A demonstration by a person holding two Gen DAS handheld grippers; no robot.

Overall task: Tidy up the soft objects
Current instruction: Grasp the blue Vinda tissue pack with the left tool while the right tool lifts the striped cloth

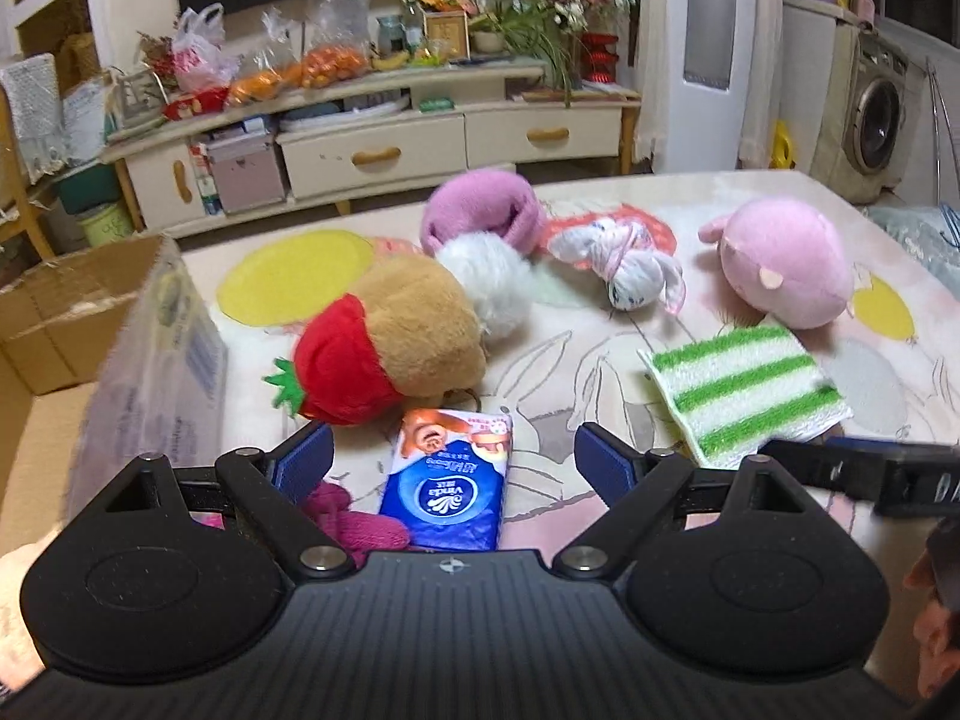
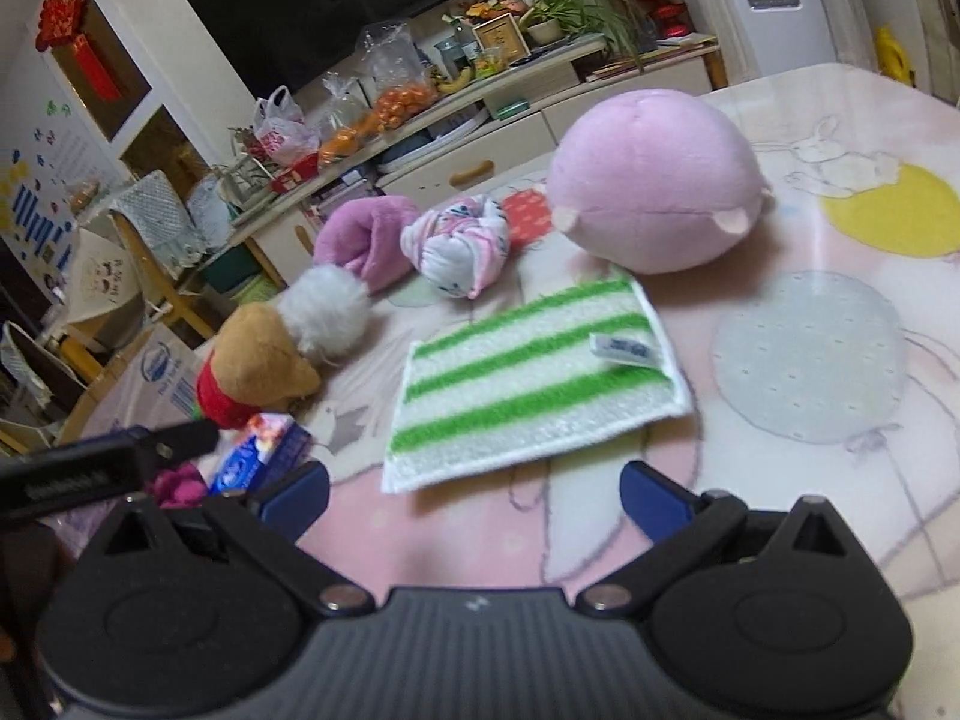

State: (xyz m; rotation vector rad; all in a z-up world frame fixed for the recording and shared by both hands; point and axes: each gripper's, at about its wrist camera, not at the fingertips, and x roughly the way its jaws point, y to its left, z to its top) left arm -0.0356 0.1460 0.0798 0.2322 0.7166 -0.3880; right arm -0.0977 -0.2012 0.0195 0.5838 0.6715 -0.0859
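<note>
- Green-striped cloth (image 2: pixel 534 381) is laid flat on the rabbit-print blanket (image 2: pixel 810 354), just ahead of the right gripper (image 2: pixel 474 495), whose jaws are spread wide and empty.
- Left gripper (image 1: pixel 453 462) jaws are held wide too, with a blue tissue pack (image 1: pixel 447 480) seen between them, probably untouched.
- Pink plush (image 2: pixel 654 180) is sat beyond the cloth.

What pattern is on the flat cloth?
Green and white stripes on the cloth, clearest in the right wrist view.
</note>
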